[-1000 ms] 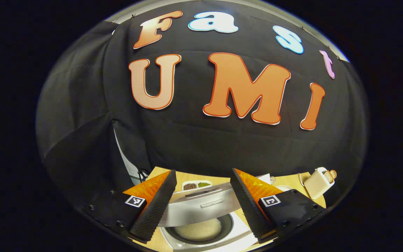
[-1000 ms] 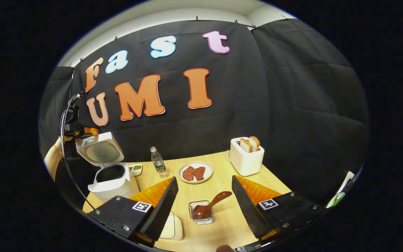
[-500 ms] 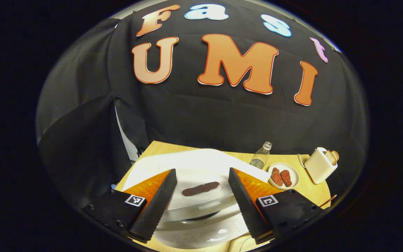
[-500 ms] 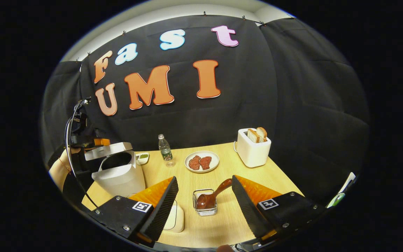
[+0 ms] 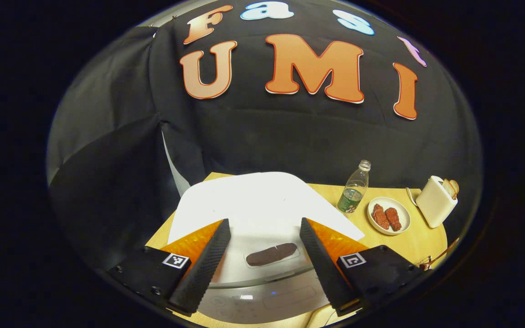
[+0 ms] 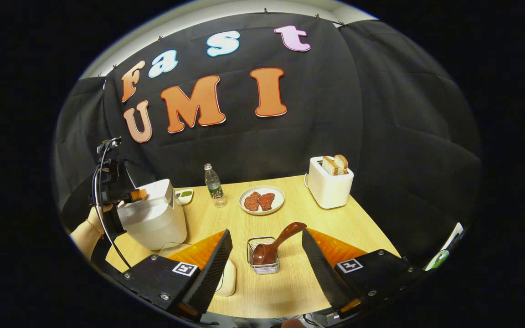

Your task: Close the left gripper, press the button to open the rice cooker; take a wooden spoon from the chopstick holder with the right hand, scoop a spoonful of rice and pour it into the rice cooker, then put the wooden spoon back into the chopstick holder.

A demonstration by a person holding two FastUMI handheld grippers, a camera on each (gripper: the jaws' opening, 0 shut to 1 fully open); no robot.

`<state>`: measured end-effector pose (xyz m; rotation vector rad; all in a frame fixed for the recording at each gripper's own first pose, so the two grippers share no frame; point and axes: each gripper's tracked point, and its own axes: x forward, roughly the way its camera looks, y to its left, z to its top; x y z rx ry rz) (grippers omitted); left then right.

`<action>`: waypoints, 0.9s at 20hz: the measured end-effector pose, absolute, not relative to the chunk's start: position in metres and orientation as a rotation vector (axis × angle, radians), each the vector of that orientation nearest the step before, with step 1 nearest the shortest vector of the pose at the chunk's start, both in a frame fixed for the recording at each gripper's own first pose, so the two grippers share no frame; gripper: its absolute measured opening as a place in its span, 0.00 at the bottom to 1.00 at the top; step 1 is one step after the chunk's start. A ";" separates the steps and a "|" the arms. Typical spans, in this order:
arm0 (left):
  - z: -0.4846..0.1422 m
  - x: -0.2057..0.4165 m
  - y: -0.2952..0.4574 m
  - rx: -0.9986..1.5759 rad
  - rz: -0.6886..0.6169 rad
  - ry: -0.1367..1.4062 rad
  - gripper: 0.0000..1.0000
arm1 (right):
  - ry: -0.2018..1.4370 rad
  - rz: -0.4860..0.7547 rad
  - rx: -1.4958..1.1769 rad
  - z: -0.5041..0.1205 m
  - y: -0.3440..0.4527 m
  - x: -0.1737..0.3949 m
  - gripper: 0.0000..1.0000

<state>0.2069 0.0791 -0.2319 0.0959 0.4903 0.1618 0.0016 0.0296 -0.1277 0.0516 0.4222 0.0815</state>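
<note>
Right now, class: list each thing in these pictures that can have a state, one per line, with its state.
Rice cooker: lid shut.
Wooden spoon: in the chopstick holder.
Toaster: bread sticking up.
Water bottle: upright.
Left tongs: open.
Right tongs: open, empty.

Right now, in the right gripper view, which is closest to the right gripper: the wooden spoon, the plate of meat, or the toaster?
1. wooden spoon: in its wire holder, just ahead between the fingers.
2. plate of meat: mid-table, farther back.
3. toaster: back right, farthest.
</note>
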 end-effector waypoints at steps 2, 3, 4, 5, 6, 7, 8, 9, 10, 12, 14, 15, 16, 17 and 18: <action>-0.239 0.207 0.076 0.109 0.171 0.487 1.00 | 0.427 0.075 0.042 -0.130 0.026 0.006 0.95; -0.242 0.208 0.076 0.117 0.172 0.490 1.00 | 0.430 0.076 0.040 -0.131 0.025 0.005 0.95; -0.246 0.207 0.077 0.121 0.176 0.498 1.00 | 0.434 0.076 0.039 -0.132 0.025 0.006 0.95; -0.247 0.206 0.077 0.116 0.182 0.503 1.00 | 0.439 0.076 0.038 -0.135 0.023 0.006 0.95; -0.247 0.206 0.077 0.109 0.188 0.506 1.00 | 0.445 0.074 0.039 -0.137 0.022 0.007 0.95; -0.250 0.205 0.076 0.102 0.190 0.504 1.00 | 0.452 0.072 0.042 -0.139 0.022 0.007 0.95; -0.251 0.206 0.074 0.116 0.185 0.506 1.00 | 0.458 0.072 0.047 -0.142 0.022 0.008 0.95; -0.250 0.205 0.074 0.139 0.174 0.506 1.00 | 0.463 0.073 0.051 -0.144 0.022 0.007 0.95; -0.253 0.208 0.074 0.143 0.169 0.509 1.00 | 0.464 0.073 0.052 -0.145 0.021 0.007 0.95; -0.252 0.210 0.071 0.135 0.158 0.516 1.00 | 0.464 0.065 0.049 -0.145 0.018 0.008 0.95; -0.254 0.215 0.068 0.143 0.139 0.541 1.00 | 0.466 0.061 0.053 -0.146 0.016 0.008 0.95; -0.251 0.217 0.067 0.150 0.136 0.544 1.00 | 0.466 0.060 0.054 -0.146 0.015 0.008 1.00; -0.249 0.220 0.066 0.149 0.124 0.536 1.00 | 0.460 0.053 0.053 -0.144 0.014 0.009 0.95; -0.248 0.219 0.066 0.147 0.110 0.544 1.00 | 0.454 0.049 0.053 -0.142 0.013 0.009 0.95; -0.248 0.214 0.065 0.138 0.105 0.556 1.00 | 0.448 0.051 0.053 -0.139 0.013 0.010 0.95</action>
